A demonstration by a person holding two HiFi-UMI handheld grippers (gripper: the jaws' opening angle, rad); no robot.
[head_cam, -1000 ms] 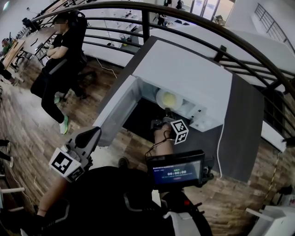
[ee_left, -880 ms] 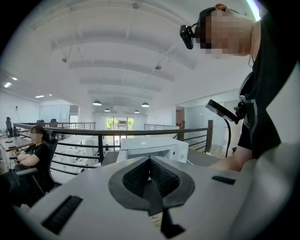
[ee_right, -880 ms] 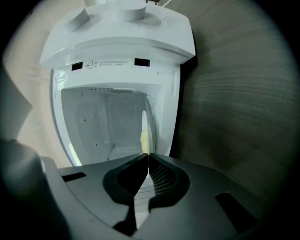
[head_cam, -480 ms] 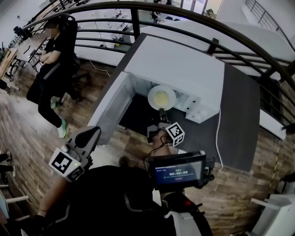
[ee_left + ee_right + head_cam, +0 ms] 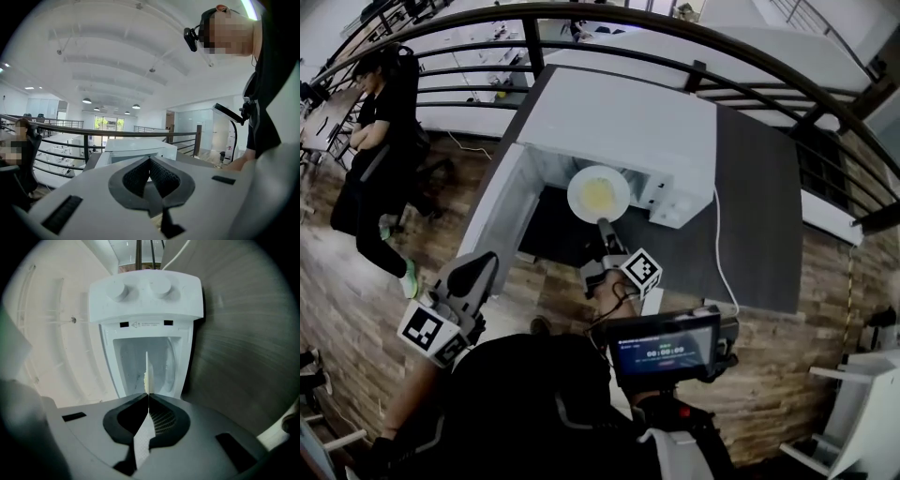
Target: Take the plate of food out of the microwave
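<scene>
Plate (image 5: 578, 194): one, white, holding yellow food (image 5: 599, 195), at open mouth of microwave (image 5: 623, 127) on dark counter (image 5: 755, 197). Near rim clamped edge-on in right gripper (image 5: 604, 225). Left gripper (image 5: 482, 266) pinched closed, empty, near left. One microwave, door (image 5: 501, 206) swung left.

Couldn't tell what the food (image 5: 598, 195) on the plate (image 5: 578, 184) in front of the microwave (image 5: 623, 122) actually was, just a tiny yellowish blob. Couldn't read the small print (image 5: 143, 325) beside the microwave's knobs (image 5: 117, 290) either.
</scene>
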